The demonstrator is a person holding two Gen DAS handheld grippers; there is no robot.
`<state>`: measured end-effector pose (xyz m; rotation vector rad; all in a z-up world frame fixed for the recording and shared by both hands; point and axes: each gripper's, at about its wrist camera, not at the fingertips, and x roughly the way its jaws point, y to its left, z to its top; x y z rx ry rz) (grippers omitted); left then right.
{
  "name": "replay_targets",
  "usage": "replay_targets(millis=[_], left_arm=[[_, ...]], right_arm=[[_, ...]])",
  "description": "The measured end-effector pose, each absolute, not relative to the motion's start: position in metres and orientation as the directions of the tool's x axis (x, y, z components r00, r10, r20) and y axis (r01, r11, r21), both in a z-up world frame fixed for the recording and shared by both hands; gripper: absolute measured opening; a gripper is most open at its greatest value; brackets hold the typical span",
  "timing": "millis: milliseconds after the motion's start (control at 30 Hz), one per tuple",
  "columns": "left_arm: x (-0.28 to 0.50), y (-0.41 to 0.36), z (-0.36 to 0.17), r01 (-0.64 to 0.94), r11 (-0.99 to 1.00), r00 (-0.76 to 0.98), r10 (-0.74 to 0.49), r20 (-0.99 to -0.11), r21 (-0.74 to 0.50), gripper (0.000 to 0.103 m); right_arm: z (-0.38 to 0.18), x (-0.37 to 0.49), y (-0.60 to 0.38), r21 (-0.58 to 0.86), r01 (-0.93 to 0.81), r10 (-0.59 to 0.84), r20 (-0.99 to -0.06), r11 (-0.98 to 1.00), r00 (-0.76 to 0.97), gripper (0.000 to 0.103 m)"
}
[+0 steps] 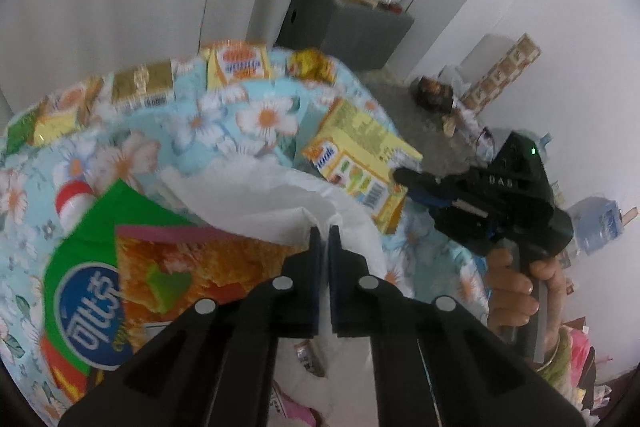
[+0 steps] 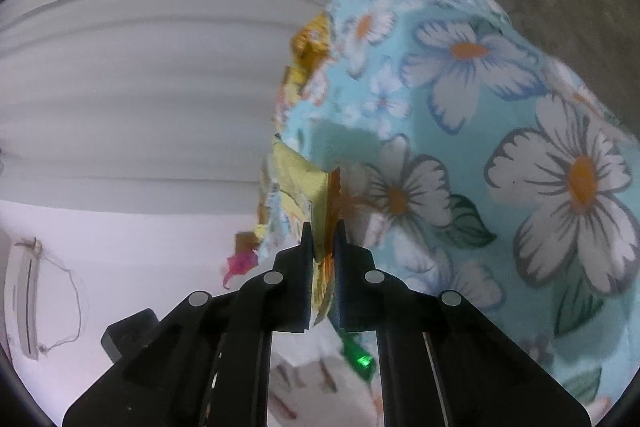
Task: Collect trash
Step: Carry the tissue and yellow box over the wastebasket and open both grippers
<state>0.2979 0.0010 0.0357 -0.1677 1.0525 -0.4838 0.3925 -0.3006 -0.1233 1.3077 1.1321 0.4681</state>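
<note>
Left wrist view: your left gripper is clenched on white tissue paper lying over the flowered cloth. Your right gripper pinches the yellow box at that cloth's edge.

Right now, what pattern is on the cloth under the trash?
Light blue cloth printed with white, orange-centred flowers; clearest in the right wrist view.
</note>
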Motion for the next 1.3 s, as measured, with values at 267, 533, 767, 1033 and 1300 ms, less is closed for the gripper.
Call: replay_targets(millis=[267, 533, 767, 1033, 1300], left_arm=[[0.273, 0.003, 0.084, 0.361, 0.874, 0.514, -0.477, -0.713, -0.325, 0.003], [0.235, -0.038, 0.106, 0.477, 0.831, 0.516, -0.527, -0.675, -0.285, 0.003], [0.208, -0.122, 0.097, 0.603, 0.741, 0.416, -0.607, -0.677, -0.294, 0.003], [0.169, -0.269, 0.066, 0.766, 0.589, 0.258, -0.650, -0.714, -0.259, 0.003], [0.142, -0.410, -0.003, 0.856, 0.458, 0.066, -0.557, -0.828, -0.240, 0.004]], right_arm=[[-0.079, 0.361, -0.328, 0.930, 0.232, 0.786, -0.366, 0.286, 0.497, 0.007], [-0.034, 0.282, -0.391, 0.904, 0.214, 0.674, -0.421, 0.371, 0.607, 0.007], [-0.014, 0.184, -0.466, 0.852, 0.306, 0.489, -0.501, 0.425, 0.715, 0.007], [-0.036, 0.082, -0.540, 0.775, 0.502, 0.249, -0.611, 0.385, 0.752, 0.008], [-0.101, 0.031, -0.586, 0.653, 0.692, 0.116, -0.748, 0.308, 0.654, 0.008]])
